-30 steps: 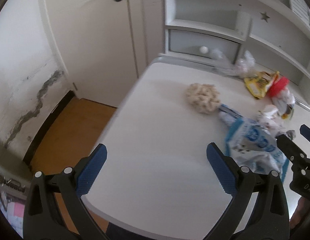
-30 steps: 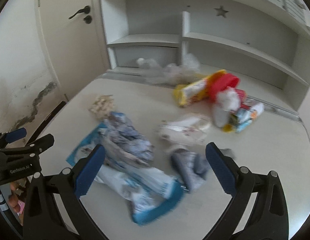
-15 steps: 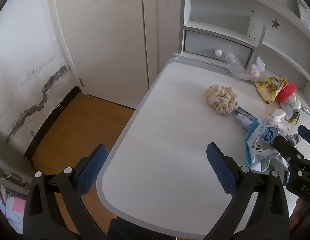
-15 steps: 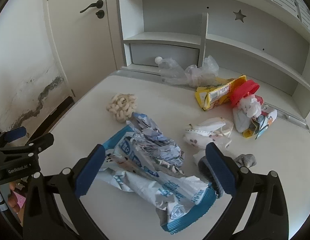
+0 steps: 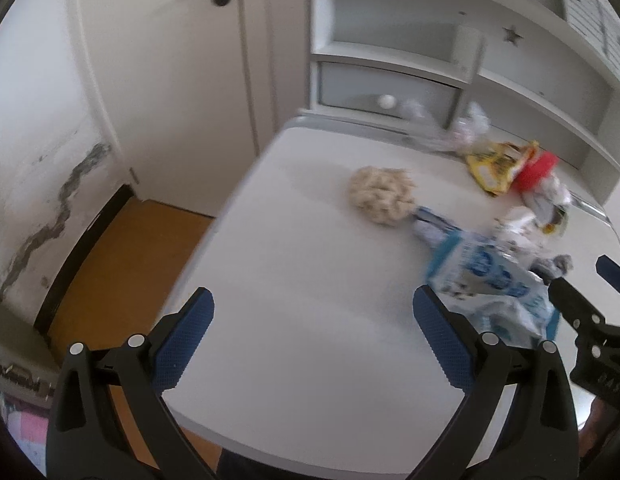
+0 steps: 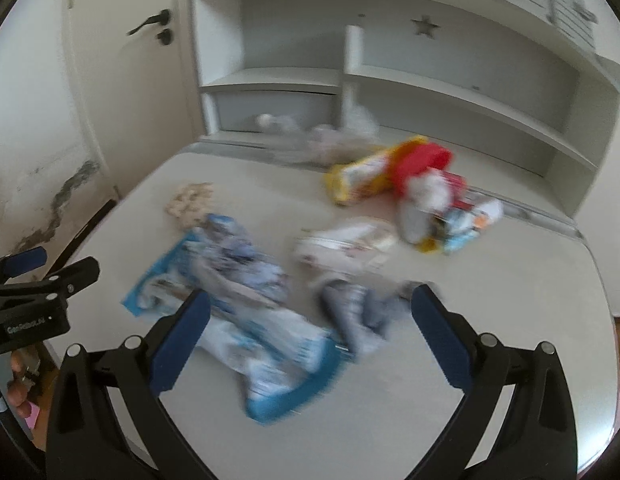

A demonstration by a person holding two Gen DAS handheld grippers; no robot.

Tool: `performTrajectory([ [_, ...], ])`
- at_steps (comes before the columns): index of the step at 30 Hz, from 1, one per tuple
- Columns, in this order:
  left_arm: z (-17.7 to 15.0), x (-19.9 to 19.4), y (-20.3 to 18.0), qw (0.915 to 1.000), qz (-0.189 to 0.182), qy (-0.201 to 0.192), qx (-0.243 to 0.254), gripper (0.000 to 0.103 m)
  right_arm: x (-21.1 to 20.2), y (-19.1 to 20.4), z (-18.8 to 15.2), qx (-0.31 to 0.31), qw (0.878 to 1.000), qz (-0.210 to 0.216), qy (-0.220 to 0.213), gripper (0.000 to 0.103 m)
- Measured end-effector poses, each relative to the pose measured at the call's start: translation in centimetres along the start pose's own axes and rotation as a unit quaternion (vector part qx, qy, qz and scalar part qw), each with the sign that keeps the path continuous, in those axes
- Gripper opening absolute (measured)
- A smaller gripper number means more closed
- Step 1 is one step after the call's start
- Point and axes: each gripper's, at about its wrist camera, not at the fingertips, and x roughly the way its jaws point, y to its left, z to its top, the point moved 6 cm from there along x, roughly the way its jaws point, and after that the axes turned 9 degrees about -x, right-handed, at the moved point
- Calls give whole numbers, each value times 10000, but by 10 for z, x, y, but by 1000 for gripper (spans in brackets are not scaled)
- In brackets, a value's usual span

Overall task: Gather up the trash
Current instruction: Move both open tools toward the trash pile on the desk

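Trash lies scattered on a white desk (image 6: 490,360). A crumpled blue-and-white bag (image 6: 245,312) (image 5: 494,292) sits nearest, with a grey wad (image 6: 362,312) to its right. Further back lie a white wrapper (image 6: 346,244), a yellow packet (image 6: 362,180) (image 5: 494,164), a red lid (image 6: 422,164) and small cartons (image 6: 462,220). A beige knotted bundle (image 5: 382,194) (image 6: 189,200) rests toward the left. My right gripper (image 6: 310,328) is open above the blue bag and grey wad. My left gripper (image 5: 310,332) is open over bare desk, holding nothing.
Clear plastic bags (image 6: 334,136) lie by the white shelf unit (image 6: 450,80) at the desk's back, beside a drawer with a round knob (image 5: 386,101). A white door (image 5: 169,60), a cracked wall and wooden floor (image 5: 121,260) lie left of the desk edge.
Both views have shifted forward toward the desk and blurred with motion. The right gripper now hangs closer over the blue bag. Both stay open.
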Motion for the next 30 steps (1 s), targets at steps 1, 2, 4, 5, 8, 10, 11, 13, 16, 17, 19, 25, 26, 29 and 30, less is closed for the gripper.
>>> performTrajectory([
  [1, -2, 0, -6, 10000, -56, 10, 48, 97, -1, -6, -3, 44, 10000, -38, 18, 97],
  [2, -4, 0, -10, 9999, -102, 23, 83, 97, -3, -15, -8, 113, 9999, -78, 55, 97],
  [4, -10, 0, -21, 9996, -232, 78, 158, 97, -5, -26, -16, 194, 9997, -109, 110, 97],
  [5, -12, -1, -26, 9993, -307, 117, 200, 97, -7, -31, -22, 227, 9996, -102, 143, 97],
  [8, -19, -2, -40, 9979, -493, 182, 385, 97, -9, -38, -34, 265, 9994, 44, 218, 97],
  [10, -26, -4, -48, 9963, -625, 249, 534, 97, -9, -37, -40, 296, 9990, 165, 288, 97],
  [11, -28, -3, -50, 9958, -659, 278, 579, 97, -9, -37, -43, 333, 9985, 293, 305, 97],
  [13, -31, 0, -53, 9946, -711, 344, 676, 97, -10, -36, -46, 400, 9975, 496, 301, 97],
  [16, -31, 7, -50, 9946, -673, 380, 690, 97, -11, -34, -48, 397, 9971, 574, 318, 97],
  [17, -30, 10, -50, 9945, -704, 429, 653, 97, -11, -35, -49, 384, 9973, 521, 337, 97],
  [19, -28, 15, -50, 9935, -820, 524, 586, 97, -10, -40, -51, 414, 9977, 378, 380, 97],
  [25, -30, 17, -70, 9873, -1246, 781, 593, 97, -6, -56, -57, 674, 9963, 273, 462, 97],
  [26, -30, 15, -74, 9874, -1238, 762, 620, 97, -6, -58, -56, 692, 9962, 247, 459, 97],
  [29, -31, 12, -87, 9874, -1271, 713, 625, 97, -8, -64, -56, 772, 9959, 210, 425, 97],
  [30, -31, 13, -91, 9869, -1306, 727, 613, 97, -7, -64, -56, 788, 9958, 213, 421, 97],
])
